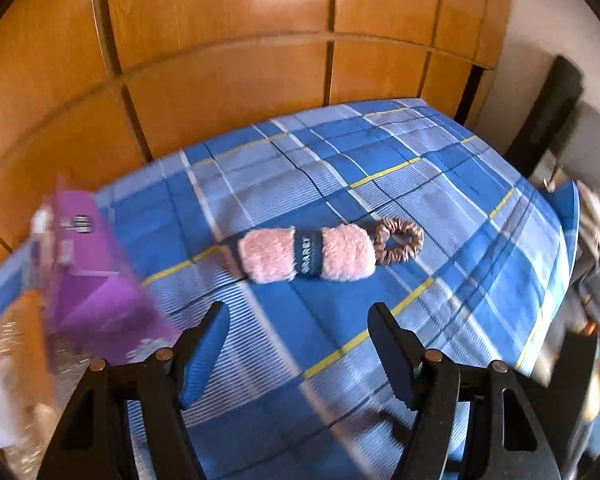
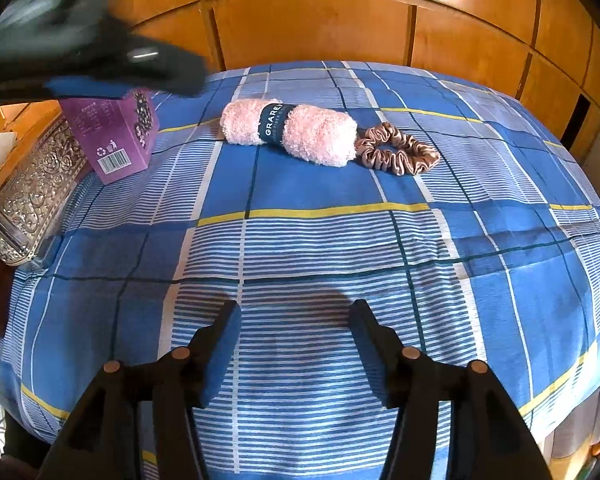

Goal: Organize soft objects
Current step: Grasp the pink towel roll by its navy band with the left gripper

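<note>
A rolled pink fluffy towel (image 1: pixel 304 254) with a dark blue band lies on the blue plaid bed cover (image 1: pixel 340 168). A brown satin scrunchie (image 1: pixel 399 241) touches its right end. Both also show in the right wrist view, the towel (image 2: pixel 290 133) and the scrunchie (image 2: pixel 398 150). My left gripper (image 1: pixel 298 316) is open and empty, a short way in front of the towel. My right gripper (image 2: pixel 294 314) is open and empty, well short of the towel, over the cover (image 2: pixel 300 240). The left gripper (image 2: pixel 100 60) appears blurred at the upper left of the right wrist view.
A purple box (image 2: pixel 114 138) leans on an ornate silver box (image 2: pixel 32 196) at the bed's left side. The purple box (image 1: pixel 96 276) is blurred in the left wrist view. Wooden wardrobe doors (image 2: pixel 312 16) stand behind the bed. Clutter sits past the bed's right edge (image 1: pixel 592 264).
</note>
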A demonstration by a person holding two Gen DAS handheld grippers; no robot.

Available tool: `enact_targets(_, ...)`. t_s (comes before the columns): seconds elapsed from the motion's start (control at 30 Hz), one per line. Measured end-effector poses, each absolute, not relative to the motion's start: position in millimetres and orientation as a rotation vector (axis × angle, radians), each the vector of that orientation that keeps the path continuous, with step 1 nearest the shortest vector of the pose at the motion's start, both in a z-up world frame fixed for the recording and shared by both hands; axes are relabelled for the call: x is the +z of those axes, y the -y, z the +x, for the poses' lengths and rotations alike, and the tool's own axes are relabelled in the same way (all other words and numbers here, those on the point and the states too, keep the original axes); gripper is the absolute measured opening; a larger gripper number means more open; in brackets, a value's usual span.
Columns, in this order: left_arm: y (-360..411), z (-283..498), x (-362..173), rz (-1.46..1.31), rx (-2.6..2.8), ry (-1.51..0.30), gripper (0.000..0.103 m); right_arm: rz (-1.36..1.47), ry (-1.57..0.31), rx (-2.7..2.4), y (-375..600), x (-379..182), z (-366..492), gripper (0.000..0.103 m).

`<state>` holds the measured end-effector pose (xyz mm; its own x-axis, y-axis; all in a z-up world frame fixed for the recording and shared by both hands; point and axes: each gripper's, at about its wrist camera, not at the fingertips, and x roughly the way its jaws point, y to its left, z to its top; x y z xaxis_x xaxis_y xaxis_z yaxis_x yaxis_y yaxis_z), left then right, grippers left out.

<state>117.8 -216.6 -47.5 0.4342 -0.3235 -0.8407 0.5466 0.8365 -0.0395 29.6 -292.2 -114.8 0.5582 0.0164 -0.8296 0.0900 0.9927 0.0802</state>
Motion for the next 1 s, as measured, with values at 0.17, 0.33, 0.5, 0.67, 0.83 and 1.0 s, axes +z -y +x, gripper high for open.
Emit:
enact_targets(0.17, 228.0, 156.7, -69.4, 0.106, -0.513, -1.132, 0.072, 0.137, -0.974, -0.033, 294.6, -114.8, 28.7, 0.058)
enact_targets(0.33, 243.3, 185.4, -91.2, -0.076, -0.471, -1.257, 0.072, 0.173, -0.967, -0.018, 296.5, -114.8, 29.9, 0.066)
enact_targets(0.5, 257.0, 210.8, -107.9, -0.161, -0.381, -1.301, 0.08, 0.183, -0.959, -0.009, 297.9, -114.9, 29.8, 0.067)
enact_targets(0.67, 271.3, 222.8, -107.7, -0.115, -0.341, -1.271, 0.083, 0.22, -0.955, -0.003, 302.7, -114.1, 30.2, 0.067)
enact_targets(0.83, 274.4, 216.7, -110.9, 0.056, -0.325, -1.193, 0.049, 0.279, -0.961, 0.01, 312.1, -112.2, 31.7, 0.062)
enact_targets(1.0, 251.6, 203.6, -104.8, 0.068, -0.409, -1.152, 0.035, 0.332, -0.966, 0.014, 329.0, -102.0, 34.2, 0.051)
